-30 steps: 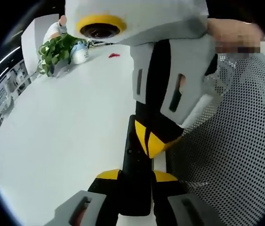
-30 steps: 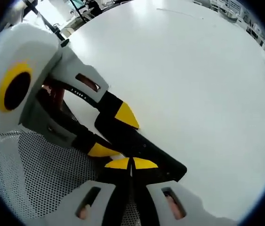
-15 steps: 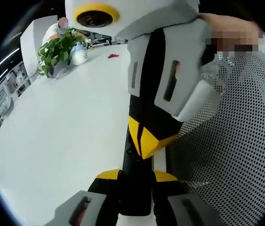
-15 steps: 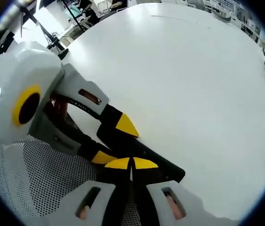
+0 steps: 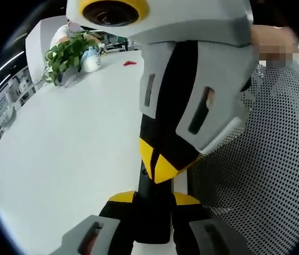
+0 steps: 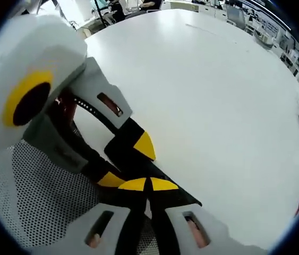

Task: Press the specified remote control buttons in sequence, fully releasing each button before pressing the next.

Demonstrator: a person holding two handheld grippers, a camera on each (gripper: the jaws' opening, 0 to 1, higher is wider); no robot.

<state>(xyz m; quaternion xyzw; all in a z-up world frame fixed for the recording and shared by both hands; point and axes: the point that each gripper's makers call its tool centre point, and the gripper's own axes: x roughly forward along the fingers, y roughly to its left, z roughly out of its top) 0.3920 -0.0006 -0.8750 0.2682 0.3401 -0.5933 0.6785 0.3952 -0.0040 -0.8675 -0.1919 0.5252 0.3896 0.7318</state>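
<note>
Your left gripper (image 5: 153,201) clamps the flat black remote (image 5: 153,218); your right gripper (image 6: 148,185), jaws together, presses its tips on it. White pot (image 5: 90,59) holds a leafy plant (image 5: 64,53) on the smooth white table (image 5: 69,143); perforated mesh (image 5: 266,175) alongside.

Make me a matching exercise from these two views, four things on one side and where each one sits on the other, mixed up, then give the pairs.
Things:
1. black remote
2. right gripper
3. potted plant
4. small red item

Places:
A. far end of the white table, beside a white bottle
B. clamped between the left gripper jaws
C. closed tips down on the remote's face
D. lying alone on the far tabletop

Pairs: 1-B, 2-C, 3-A, 4-D
</note>
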